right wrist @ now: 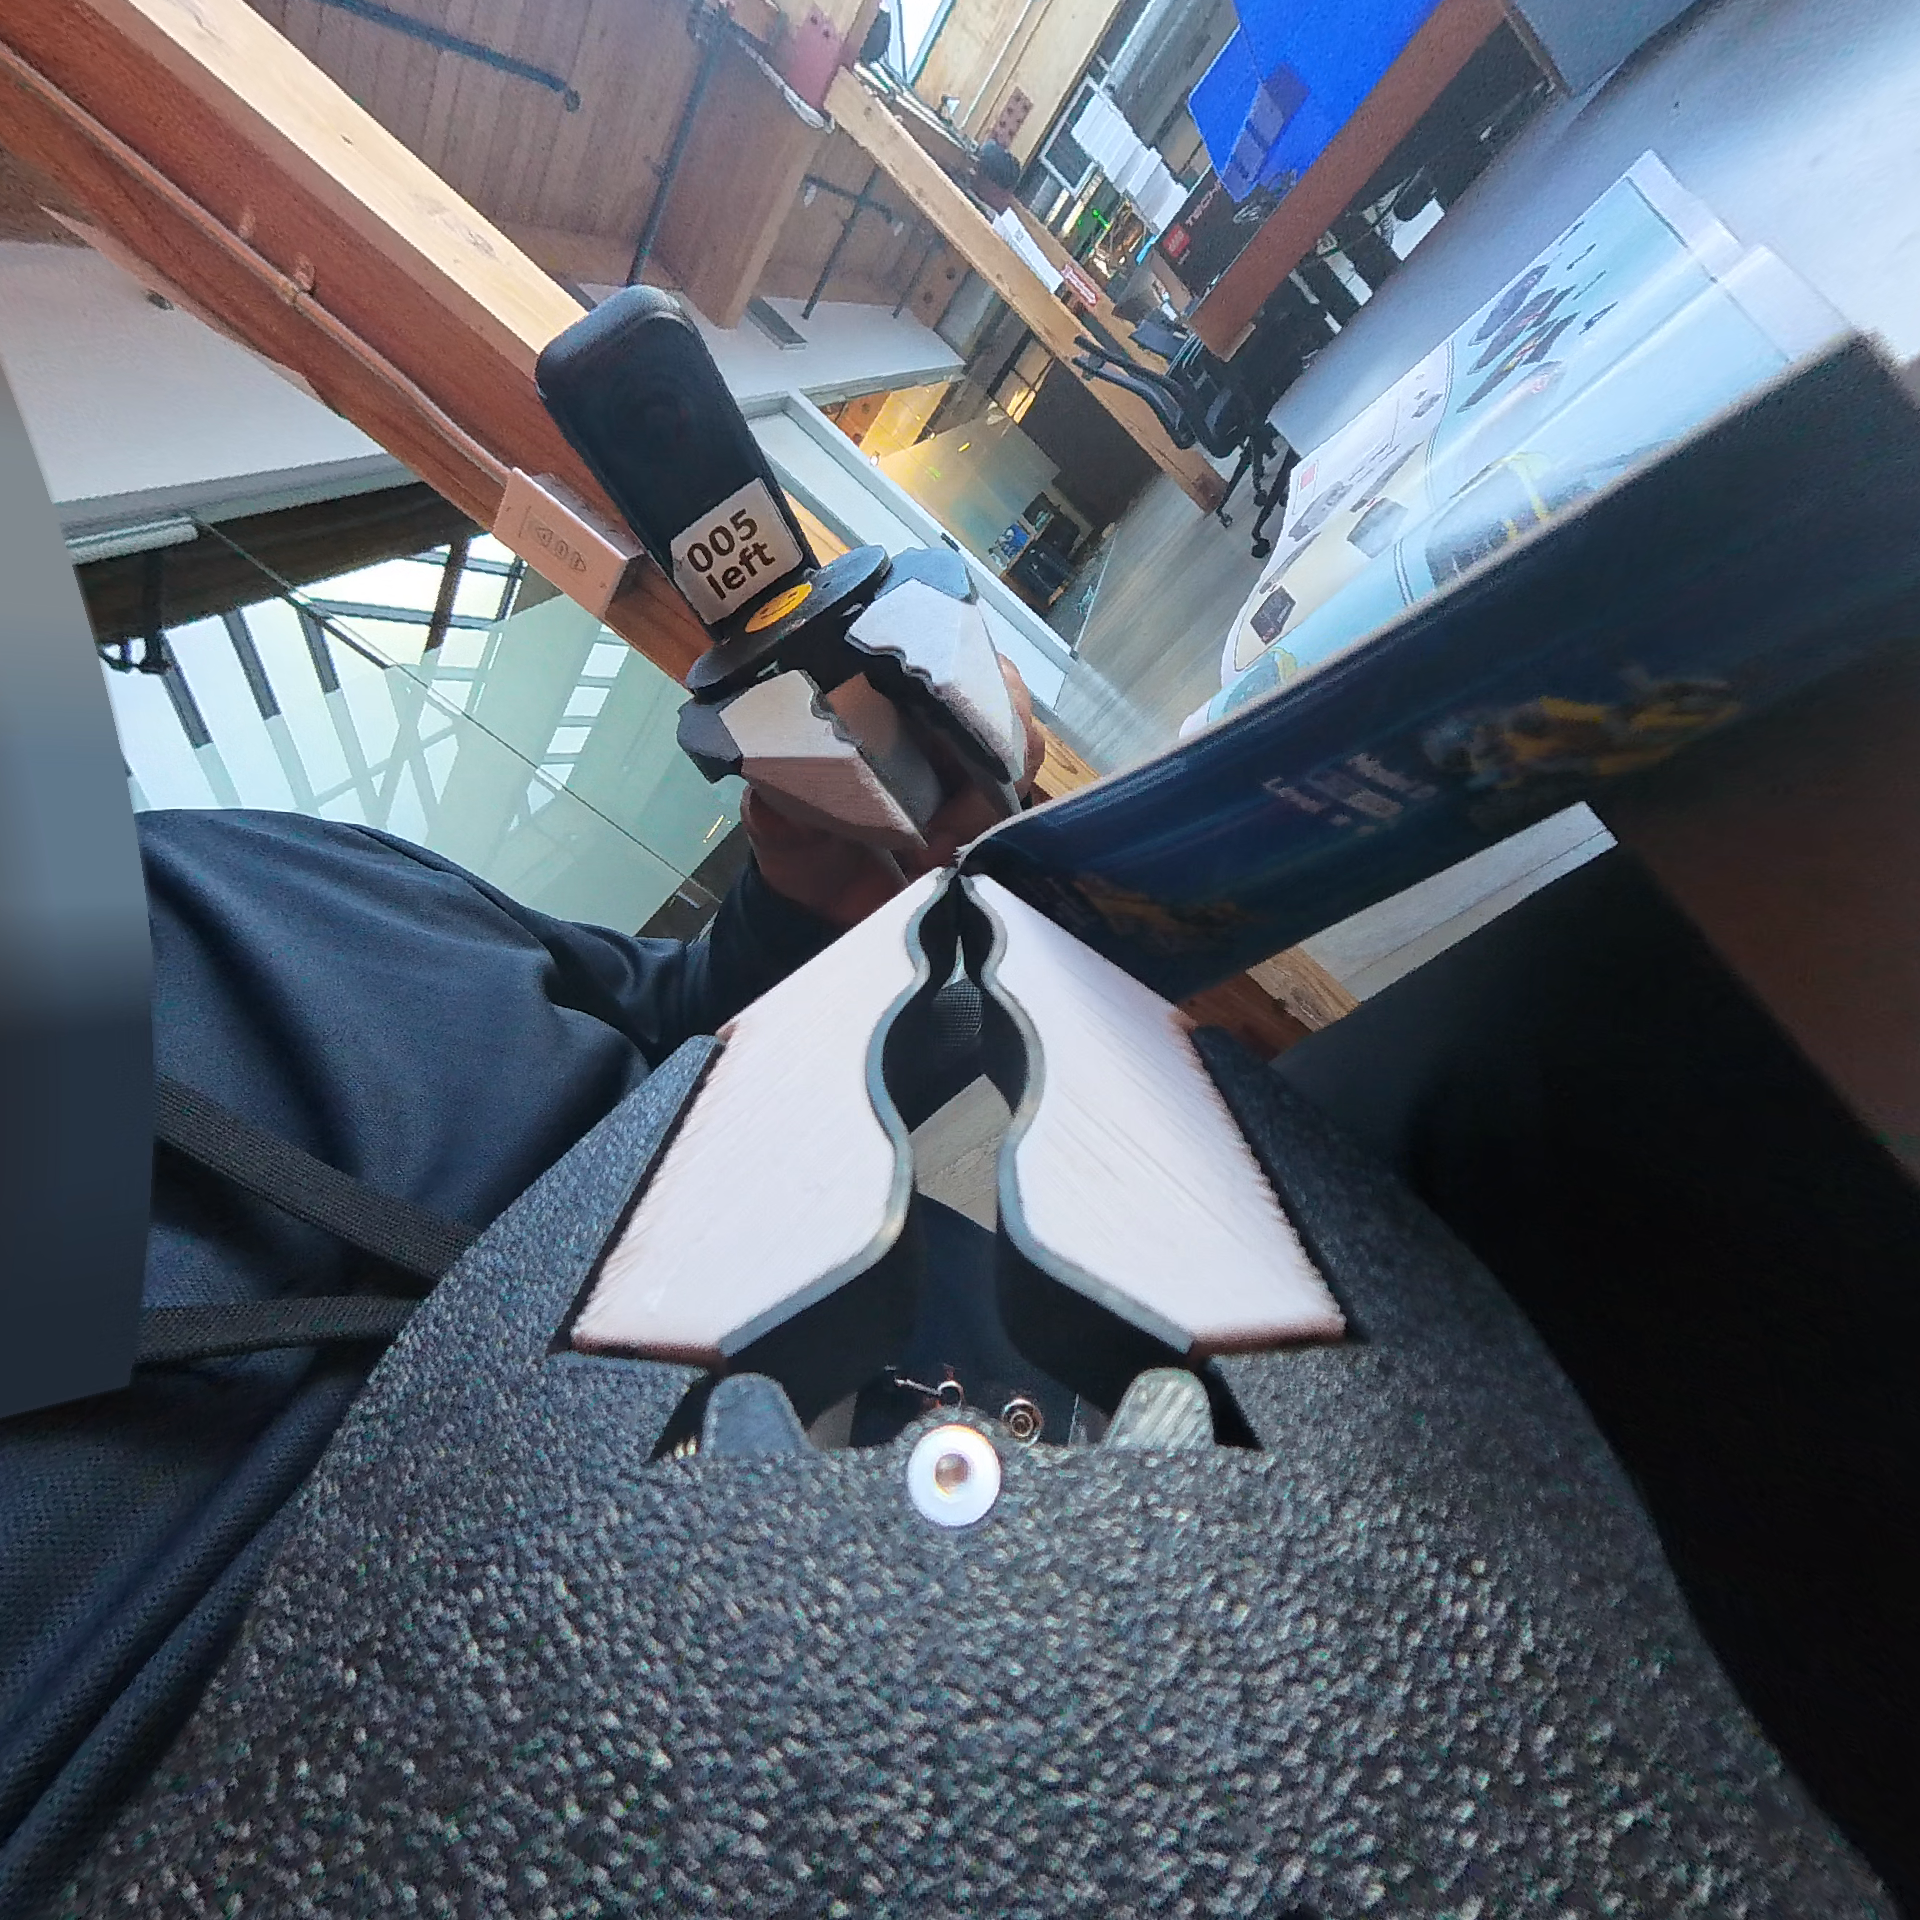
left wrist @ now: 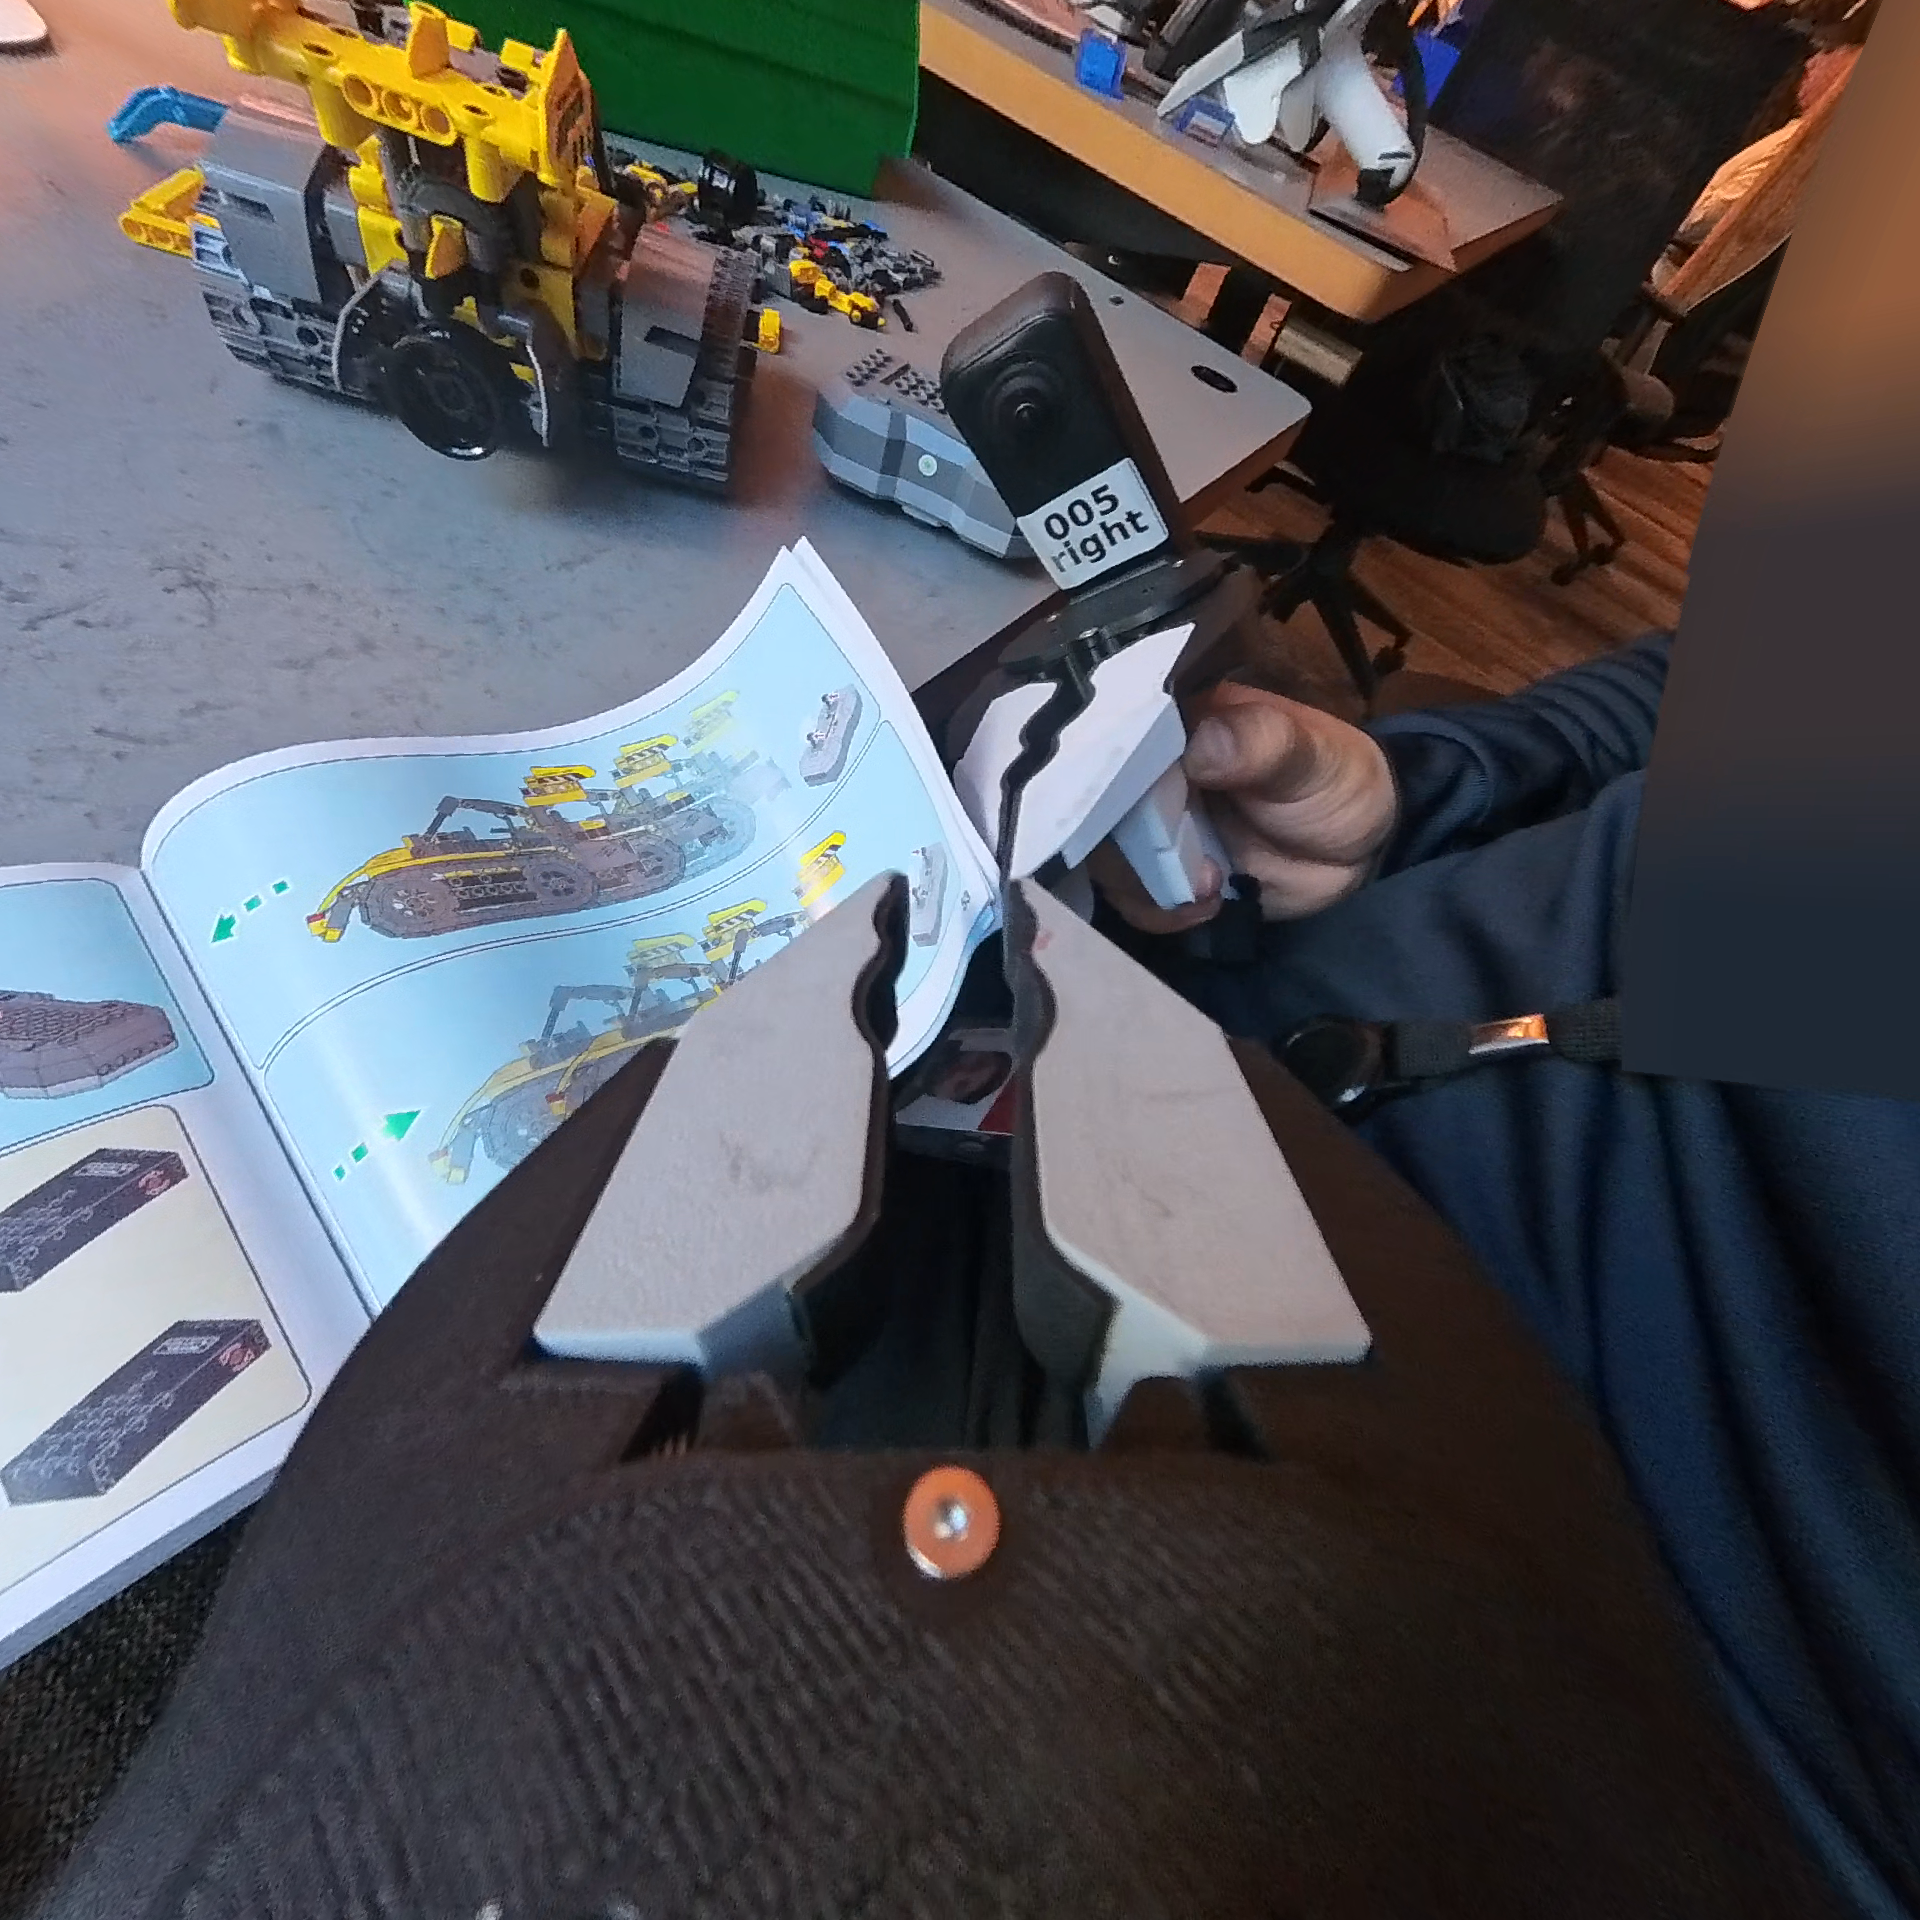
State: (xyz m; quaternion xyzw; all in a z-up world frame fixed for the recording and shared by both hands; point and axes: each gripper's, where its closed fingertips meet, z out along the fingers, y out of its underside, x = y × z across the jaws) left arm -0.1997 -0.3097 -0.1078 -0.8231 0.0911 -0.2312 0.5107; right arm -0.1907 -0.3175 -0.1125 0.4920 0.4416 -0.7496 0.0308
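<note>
Both grippers meet at the lifted edge of an open instruction booklet on the grey table.

The right gripper has its jaws pinched on the raised pages' corner, which keeps the sheets curled up off the table. The left gripper sits just beside that edge, jaws narrowly parted, holding nothing. A yellow brick bulldozer stands well behind.

My left fingers hide the booklet's near corner; its left page is cut off.
</note>
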